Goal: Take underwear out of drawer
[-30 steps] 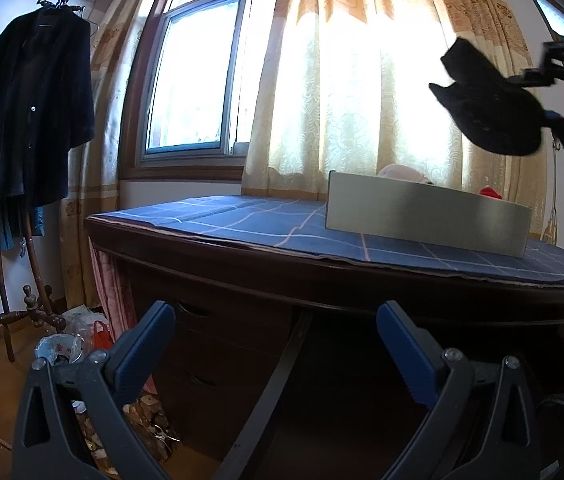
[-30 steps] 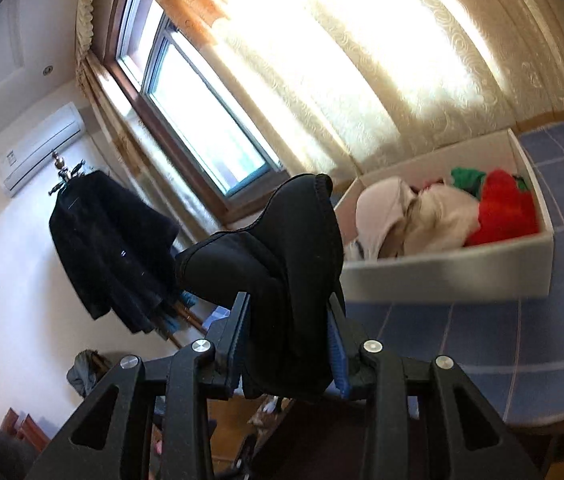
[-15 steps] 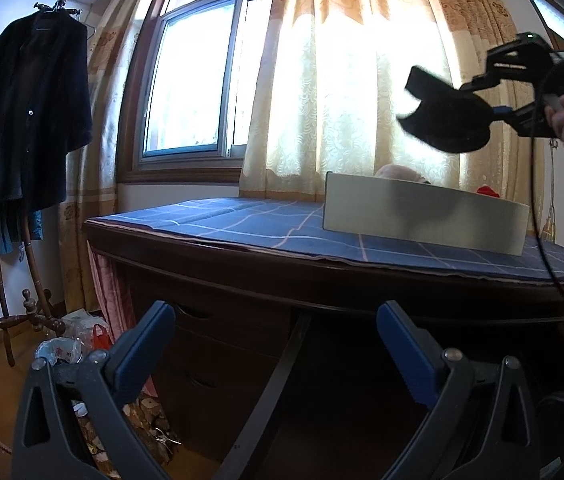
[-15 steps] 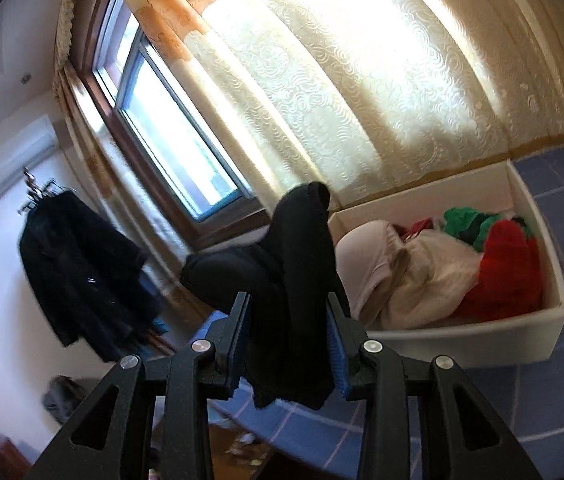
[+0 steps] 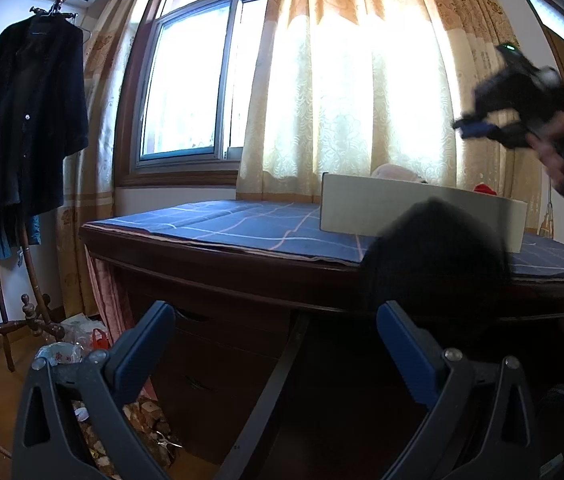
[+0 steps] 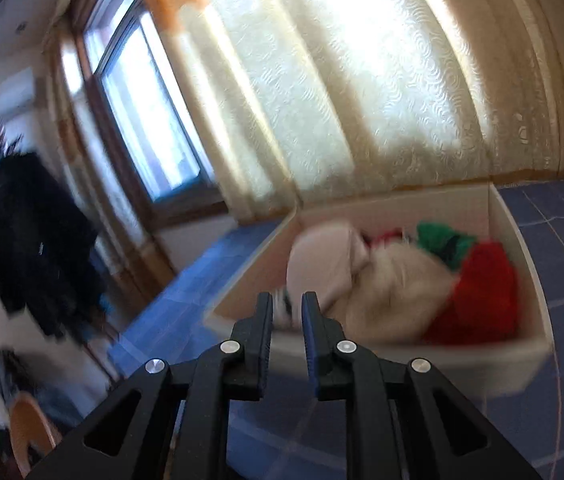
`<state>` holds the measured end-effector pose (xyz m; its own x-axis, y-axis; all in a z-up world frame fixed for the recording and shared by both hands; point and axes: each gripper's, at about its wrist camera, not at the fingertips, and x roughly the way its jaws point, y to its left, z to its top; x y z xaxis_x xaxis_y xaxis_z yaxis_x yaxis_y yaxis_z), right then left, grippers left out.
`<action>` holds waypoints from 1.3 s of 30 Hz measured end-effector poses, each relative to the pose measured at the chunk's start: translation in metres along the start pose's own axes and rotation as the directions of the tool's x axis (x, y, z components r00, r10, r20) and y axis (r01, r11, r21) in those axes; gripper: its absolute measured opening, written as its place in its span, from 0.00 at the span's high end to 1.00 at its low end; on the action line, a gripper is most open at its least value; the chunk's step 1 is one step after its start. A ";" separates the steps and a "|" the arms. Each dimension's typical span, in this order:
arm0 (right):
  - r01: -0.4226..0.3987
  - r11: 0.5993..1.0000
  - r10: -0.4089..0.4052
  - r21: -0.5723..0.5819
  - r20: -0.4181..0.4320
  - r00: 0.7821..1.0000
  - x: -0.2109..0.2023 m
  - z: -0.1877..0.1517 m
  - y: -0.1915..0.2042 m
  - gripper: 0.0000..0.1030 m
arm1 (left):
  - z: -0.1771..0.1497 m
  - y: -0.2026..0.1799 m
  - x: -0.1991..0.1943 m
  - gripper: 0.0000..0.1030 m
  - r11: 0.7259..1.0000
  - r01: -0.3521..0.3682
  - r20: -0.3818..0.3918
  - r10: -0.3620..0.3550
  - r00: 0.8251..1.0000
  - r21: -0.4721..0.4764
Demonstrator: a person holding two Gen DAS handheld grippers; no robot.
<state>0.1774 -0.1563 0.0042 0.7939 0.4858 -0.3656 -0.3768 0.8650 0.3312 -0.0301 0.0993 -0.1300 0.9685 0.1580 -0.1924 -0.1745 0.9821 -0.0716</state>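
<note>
The right hand-held gripper, raised at the upper right of the left view and tilted slightly down toward the drawer on the counter, has just been narrowing, nothing between its nearly closed jaws. The black underwear blurs mid-frame before the counter edge, free of both. The left hand-held gripper stands wide open, level, bottom of frame.

The black underwear is no longer hanging between the right gripper's fingers; it is showing as a dark blur at the front edge of the table, in front of the white drawer. The right gripper's jaws are just closing with nothing between them, leaving a narrow gap. The gripper is now pointing more steeply toward the drawer's clothes, and the person's hand holding it is sitting above the drawer's right end.
</note>
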 end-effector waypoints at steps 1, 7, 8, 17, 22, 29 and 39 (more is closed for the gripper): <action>-0.016 1.000 0.017 0.013 -0.046 0.999 -0.005 -0.016 -0.002 0.73 | 0.000 -0.001 0.000 0.00 1.000 0.000 0.000 0.000 1.000 0.001; -0.150 0.987 0.160 0.058 -0.230 0.960 -0.035 -0.090 -0.005 0.42 | 0.000 0.002 -0.001 0.00 1.000 -0.006 0.007 0.006 1.000 -0.030; -0.170 0.984 0.179 0.059 -0.253 0.951 -0.037 -0.098 -0.004 0.41 | 0.000 0.005 -0.002 0.00 0.999 -0.004 0.007 0.004 1.000 -0.046; -0.295 0.955 0.208 -0.028 -0.647 0.734 0.010 -0.198 0.011 0.35 | -0.001 0.018 -0.002 0.00 0.989 -0.015 -0.001 0.015 1.000 -0.149; -0.410 0.906 0.220 -0.104 -0.713 0.666 0.025 -0.220 0.046 0.35 | -0.001 0.023 -0.001 0.00 0.982 -0.019 -0.004 0.019 1.000 -0.188; -0.344 0.933 0.161 -0.102 -0.737 0.657 0.052 -0.218 0.029 0.35 | -0.001 0.022 0.000 0.00 0.985 -0.017 0.005 0.018 1.000 -0.174; -0.226 0.967 0.251 0.122 -0.636 0.730 0.052 -0.199 0.003 0.35 | -0.001 0.020 -0.001 0.00 0.986 -0.011 0.013 0.013 1.000 -0.167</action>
<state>0.1222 -0.1035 -0.1868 0.1813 0.6510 -0.7371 -0.4850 0.7112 0.5089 -0.0348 0.1187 -0.1317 0.9683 0.1725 -0.1809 -0.2124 0.9494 -0.2315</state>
